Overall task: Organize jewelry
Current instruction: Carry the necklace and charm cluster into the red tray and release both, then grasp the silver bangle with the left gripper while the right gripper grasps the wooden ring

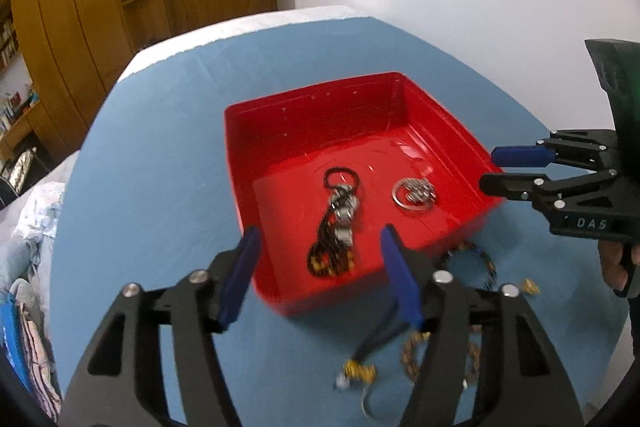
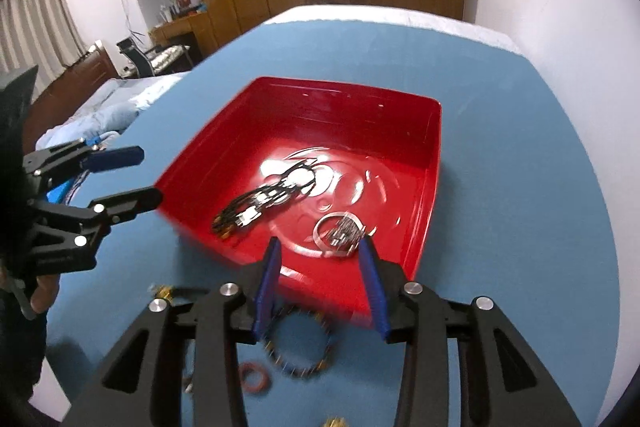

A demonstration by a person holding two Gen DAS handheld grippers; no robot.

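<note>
My left gripper (image 1: 320, 251), jaws parted with nothing between the blue pads (image 1: 240, 275), hangs over the near wall of the red tray (image 1: 320, 95); I judge this spread suits a release above the tray floor rather than a grasp. Directly beyond it, inside the tray, lies the black chain with silver beads (image 1: 338, 223), stretched lengthwise where it can settle flat. My right gripper (image 2: 320, 247), likewise parted and empty, points over the tray's near edge beside the silver ring cluster (image 2: 340, 229), which rests on the tray floor apart from the chain, presumably so the two pieces do not tangle.

Outward, on the blue tablecloth (image 1: 160, 167) in front of the tray, the unsorted pieces wait: a dark beaded bracelet (image 2: 298, 345), a red ring (image 2: 256, 381), and small gold items (image 1: 360, 371); blur makes their exact forms uncertain. They sit near the tray's front wall, within short reach of either gripper. A hand (image 2: 42, 291) grips the left tool's handle at the frame edge.
</note>
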